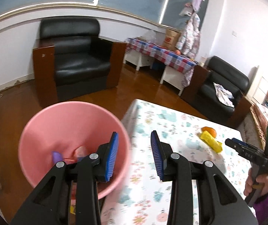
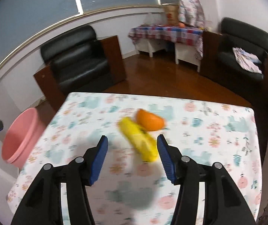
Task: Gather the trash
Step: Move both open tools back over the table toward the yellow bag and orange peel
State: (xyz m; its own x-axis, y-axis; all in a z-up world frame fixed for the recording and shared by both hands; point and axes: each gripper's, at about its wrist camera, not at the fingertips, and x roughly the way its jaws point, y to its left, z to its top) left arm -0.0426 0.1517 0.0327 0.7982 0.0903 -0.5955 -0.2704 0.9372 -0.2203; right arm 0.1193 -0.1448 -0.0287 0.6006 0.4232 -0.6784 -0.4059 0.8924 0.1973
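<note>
A pink bin (image 1: pixel 59 129) stands by the table's left edge, with a purple scrap (image 1: pixel 57 156) and other bits in its bottom. My left gripper (image 1: pixel 134 142) is open and empty, over the gap between the bin and the floral-cloth table (image 1: pixel 171 123). On the table lie a yellow wrapper (image 2: pixel 141 142) and an orange piece of fruit (image 2: pixel 149 121) that touch each other. My right gripper (image 2: pixel 132 140) is open, and the wrapper shows between its fingers, close to the right one; the pads do not press it. In the left wrist view the wrapper (image 1: pixel 211 142) lies just left of the right gripper (image 1: pixel 231 143).
A black armchair (image 1: pixel 74 56) stands on the wooden floor beyond the bin. A low table with a plaid cloth (image 1: pixel 160 53) and a second black armchair (image 1: pixel 225 88) line the far wall. A hand in a purple sleeve (image 1: pixel 259 185) holds the right gripper.
</note>
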